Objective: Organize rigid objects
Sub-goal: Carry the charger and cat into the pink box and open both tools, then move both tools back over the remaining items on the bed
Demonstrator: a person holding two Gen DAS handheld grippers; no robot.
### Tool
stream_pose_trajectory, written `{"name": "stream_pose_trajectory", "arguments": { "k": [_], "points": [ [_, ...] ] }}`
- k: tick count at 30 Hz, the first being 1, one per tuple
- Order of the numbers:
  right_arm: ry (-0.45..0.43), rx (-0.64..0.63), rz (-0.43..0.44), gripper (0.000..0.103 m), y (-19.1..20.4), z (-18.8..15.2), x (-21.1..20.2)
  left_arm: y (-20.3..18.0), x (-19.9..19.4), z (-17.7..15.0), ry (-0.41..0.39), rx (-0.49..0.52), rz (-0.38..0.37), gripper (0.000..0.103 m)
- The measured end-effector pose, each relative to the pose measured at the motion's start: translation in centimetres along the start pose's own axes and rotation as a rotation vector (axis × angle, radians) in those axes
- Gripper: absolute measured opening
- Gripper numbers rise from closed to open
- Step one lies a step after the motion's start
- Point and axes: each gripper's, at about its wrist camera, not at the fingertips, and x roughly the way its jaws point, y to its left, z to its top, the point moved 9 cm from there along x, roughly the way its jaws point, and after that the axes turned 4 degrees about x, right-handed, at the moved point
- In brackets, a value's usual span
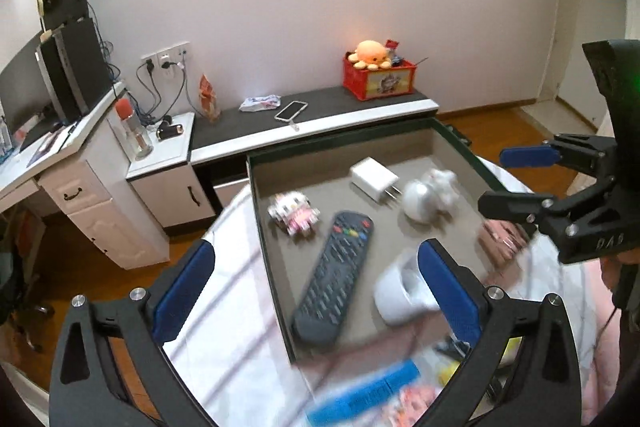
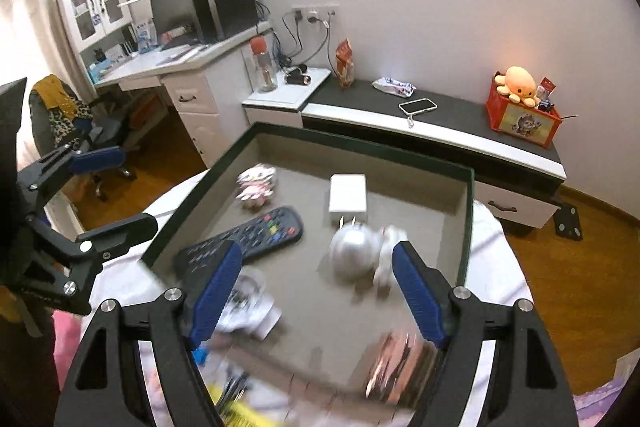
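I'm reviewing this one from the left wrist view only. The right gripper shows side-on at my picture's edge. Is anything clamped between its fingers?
Observer: No. The right gripper is open with nothing clamped, and the tray shows through the gap.
Operator: What lies past my picture's left edge?
Observer: A white cabinet with glass doors stands there.
Operator: Anything on the floor on that side?
Observer: An office chair with a yellow cloth draped over it.
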Motion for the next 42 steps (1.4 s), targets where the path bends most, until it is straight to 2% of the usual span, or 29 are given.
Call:
{"name": "stream_pose_trajectory", "arguments": {
  "k": [3, 9, 13, 16, 22, 26, 30, 33, 42],
  "points": [
    [-0.031, 0.004, 0.021, 0.080, 1.0, -1.9, -2.5, -0.9, -1.8, -2.0, -0.002, -0.022, -0.018, 0.103],
    [-0.061, 0.027, 0.051, 0.080, 1.9, -6.7, -6.3, -3.0, -5.7, -7.0, -0.002, -0.039, 0.017, 0.103],
    [-0.087, 0.059, 0.004, 0.080, 1.8, -10.2, -8.3, -4.2, -8.2, -10.4, -0.014, -0.105, -0.011, 0.103],
    [-0.096, 0.092, -0.016, 0.080, 1.6, -12.9, -9.1, -4.9, -9.1, -12.6, -0.002, -0.141, 0.006, 0.103],
    [-0.052, 0.147, 0.002, 0.080, 1.5, -17.7, -8.7, -6.6, -8.6, -16.0, 0.065, -0.156, -0.016, 0.103],
    [-0.028, 0.102, -0.084, 0.080, 0.9, -19.2, -7.5, -7.3, -7.9, -17.3, 0.102, -0.146, -0.016, 0.103],
    [-0.010, 0.088, -0.110, 0.080, 0.5, -19.9, -6.0, -8.1, -7.6, -18.1, 0.121, -0.151, -0.059, 0.103],
    [0.006, 0.064, -0.139, 0.080, 0.3, -20.5, -5.0, -8.2, -7.3, -18.5, 0.132, -0.151, -0.059, 0.103],
    [0.045, -0.017, -0.135, 0.079, 1.1, -19.9, -1.5, -8.6, -6.1, -19.5, 0.173, -0.152, -0.067, 0.103]
  ]
}}
